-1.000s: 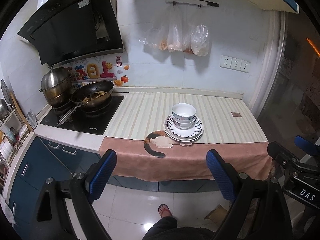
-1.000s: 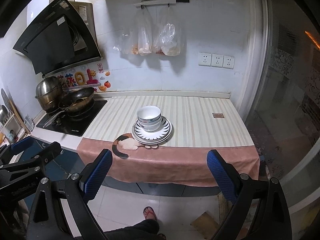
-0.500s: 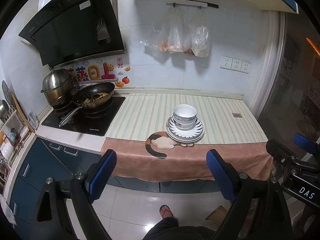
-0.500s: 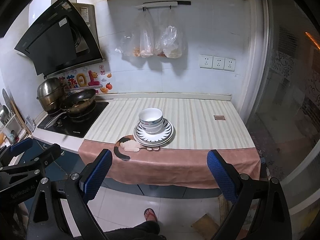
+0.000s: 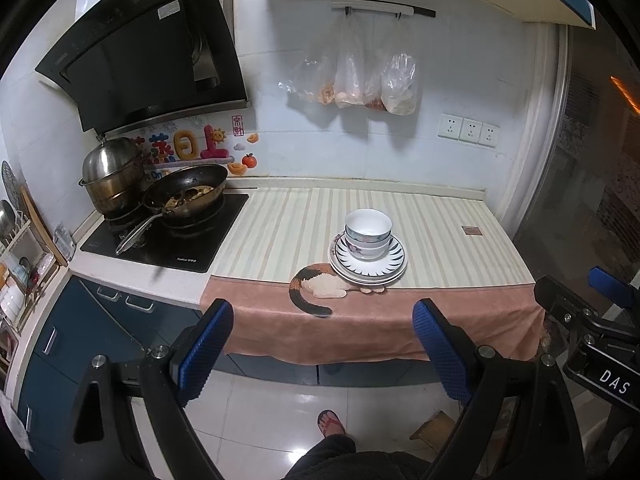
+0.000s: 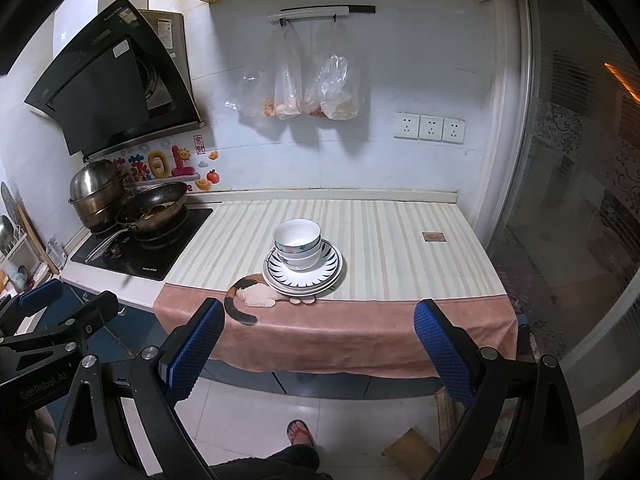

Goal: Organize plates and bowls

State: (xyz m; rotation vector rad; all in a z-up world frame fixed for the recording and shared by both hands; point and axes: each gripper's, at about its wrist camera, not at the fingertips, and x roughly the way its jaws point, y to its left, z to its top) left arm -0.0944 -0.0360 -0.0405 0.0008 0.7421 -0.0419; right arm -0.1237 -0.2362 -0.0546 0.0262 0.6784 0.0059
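Observation:
White bowls (image 5: pixel 368 234) sit nested on a stack of plates (image 5: pixel 390 270) with a dark striped rim, near the front of the striped counter mat (image 5: pixel 280 232). The same bowls (image 6: pixel 297 243) and plates (image 6: pixel 328 276) show in the right wrist view. My left gripper (image 5: pixel 322 338) is open and empty, held in front of the counter, well short of the stack. My right gripper (image 6: pixel 318 340) is open and empty, also in front of the counter edge. Each gripper shows at the side of the other's view.
A cooktop (image 5: pixel 168 240) at the left holds a frying pan (image 5: pixel 186 194) and a steel pot (image 5: pixel 112 178) under a black hood (image 5: pixel 148 48). Plastic bags (image 5: pixel 356 80) hang on the wall. A pink cloth edge (image 5: pixel 380 320) hangs over the counter front. A dish rack (image 5: pixel 20 264) stands at far left.
Both grippers have drifted slightly back and up from the counter; the stack looks a little smaller and lower. The bowls and plates have not moved. Both jaws stay open.

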